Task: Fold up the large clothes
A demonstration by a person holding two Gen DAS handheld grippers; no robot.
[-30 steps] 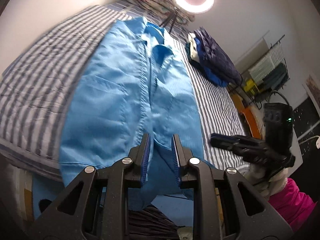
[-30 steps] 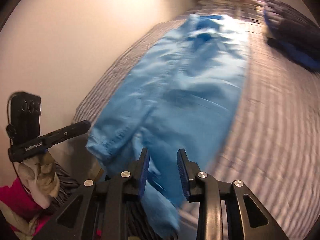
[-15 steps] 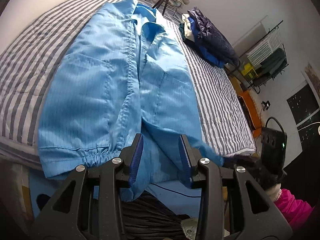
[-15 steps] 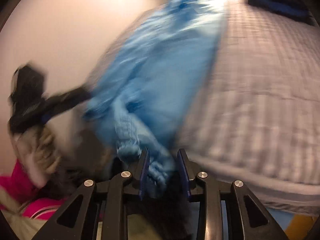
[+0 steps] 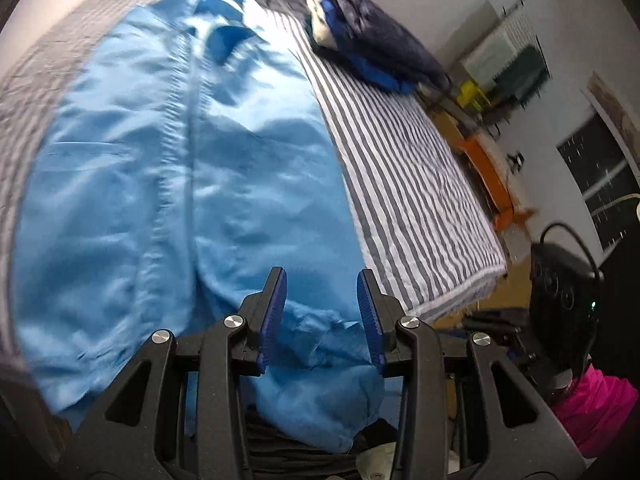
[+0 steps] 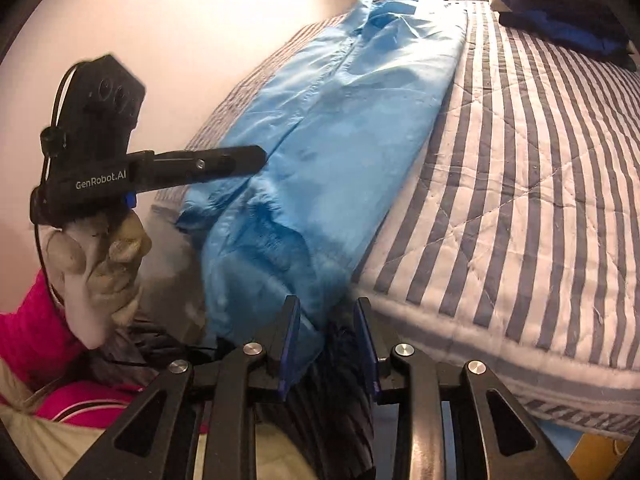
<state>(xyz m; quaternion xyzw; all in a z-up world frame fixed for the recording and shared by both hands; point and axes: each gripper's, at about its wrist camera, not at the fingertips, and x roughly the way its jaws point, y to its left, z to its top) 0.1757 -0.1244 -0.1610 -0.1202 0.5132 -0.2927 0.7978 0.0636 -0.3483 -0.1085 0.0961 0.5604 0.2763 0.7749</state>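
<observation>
Light blue garment [image 5: 160,184], darker blue at its collar. Grey-and-white striped, quilted cover on the bed [image 6: 540,200]. Navy jacket [image 5: 384,48] over a brighter blue layer. Black claws [image 5: 322,312] [image 6: 326,340] with blue pads [image 5: 274,316]. Off-white glove on the left hand [image 6: 100,264], bright pink sleeve [image 5: 596,412]. Orange bed frame edge [image 5: 488,172]. Pale cream wall [image 6: 180,20].

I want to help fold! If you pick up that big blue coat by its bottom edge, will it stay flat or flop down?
Probably flop: the blue coat already droops over the bed's edge. Its wrinkles suggest thin, light cloth. The sheen hints it may slip.
</observation>
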